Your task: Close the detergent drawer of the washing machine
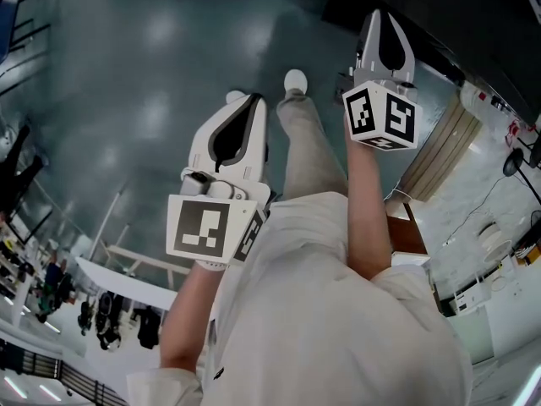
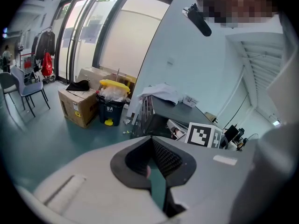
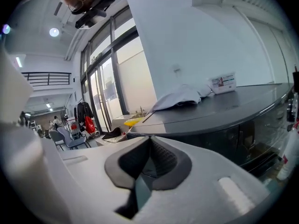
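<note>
No washing machine or detergent drawer shows in any view. In the head view my left gripper (image 1: 244,100) is held out over the grey-green floor, and my right gripper (image 1: 385,15) is higher and further right. Both are white with black pads and a marker cube. In the left gripper view the left gripper (image 2: 150,139) has its tips together with nothing between them. My right gripper (image 3: 149,138) in its own view looks the same, tips met and nothing held. The right gripper's marker cube (image 2: 203,135) shows in the left gripper view.
A dark counter (image 3: 224,113) with a white cloth (image 3: 181,96) is ahead of the right gripper. A cardboard box (image 2: 77,105) and a yellow-lidded bin (image 2: 112,107) stand by the glass wall. A table with cables (image 1: 490,218) is at right. The person's shoe (image 1: 295,80) is below.
</note>
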Tool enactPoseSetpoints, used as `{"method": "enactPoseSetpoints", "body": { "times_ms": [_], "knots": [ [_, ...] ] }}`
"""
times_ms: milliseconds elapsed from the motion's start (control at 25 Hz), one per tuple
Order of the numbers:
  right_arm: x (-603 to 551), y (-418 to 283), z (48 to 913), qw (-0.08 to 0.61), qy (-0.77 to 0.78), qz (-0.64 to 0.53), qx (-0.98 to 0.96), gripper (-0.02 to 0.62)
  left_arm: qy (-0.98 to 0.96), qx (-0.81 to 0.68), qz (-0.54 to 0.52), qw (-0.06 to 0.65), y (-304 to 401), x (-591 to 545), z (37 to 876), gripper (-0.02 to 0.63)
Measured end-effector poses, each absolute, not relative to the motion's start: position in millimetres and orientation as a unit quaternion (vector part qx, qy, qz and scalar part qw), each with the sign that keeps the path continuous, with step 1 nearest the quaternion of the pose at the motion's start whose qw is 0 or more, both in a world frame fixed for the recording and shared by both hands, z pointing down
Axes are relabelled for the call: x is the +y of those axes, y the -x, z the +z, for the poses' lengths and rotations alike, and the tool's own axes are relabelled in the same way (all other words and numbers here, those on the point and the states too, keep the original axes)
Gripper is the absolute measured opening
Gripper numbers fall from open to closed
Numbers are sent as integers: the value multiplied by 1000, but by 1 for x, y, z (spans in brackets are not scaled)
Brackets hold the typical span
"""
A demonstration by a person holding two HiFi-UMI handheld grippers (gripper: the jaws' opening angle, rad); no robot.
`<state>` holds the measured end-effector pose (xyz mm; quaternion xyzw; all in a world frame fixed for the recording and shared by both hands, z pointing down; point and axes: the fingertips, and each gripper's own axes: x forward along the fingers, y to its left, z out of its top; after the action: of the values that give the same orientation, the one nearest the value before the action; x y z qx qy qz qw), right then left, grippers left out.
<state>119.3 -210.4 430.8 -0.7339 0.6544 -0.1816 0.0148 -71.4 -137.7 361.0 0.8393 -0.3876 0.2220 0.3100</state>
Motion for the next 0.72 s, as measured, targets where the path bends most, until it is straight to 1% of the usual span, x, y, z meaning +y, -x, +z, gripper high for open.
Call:
{"method": "enactPoseSetpoints", "body": {
  "times_ms": [280,360,720],
  "knots": [
    [-202,-93,415,-25,696,-168,698,9,-843,-398,202,301,82,-139,346,15],
    [-201,-83,408,-31,685,-166,708,18,-843,-402,197,298,89,-139,339,15],
    [-189,-44,381,-53,641,-164,748,20,-835,-430,177,294,120,-129,325,15]
  ]
}}
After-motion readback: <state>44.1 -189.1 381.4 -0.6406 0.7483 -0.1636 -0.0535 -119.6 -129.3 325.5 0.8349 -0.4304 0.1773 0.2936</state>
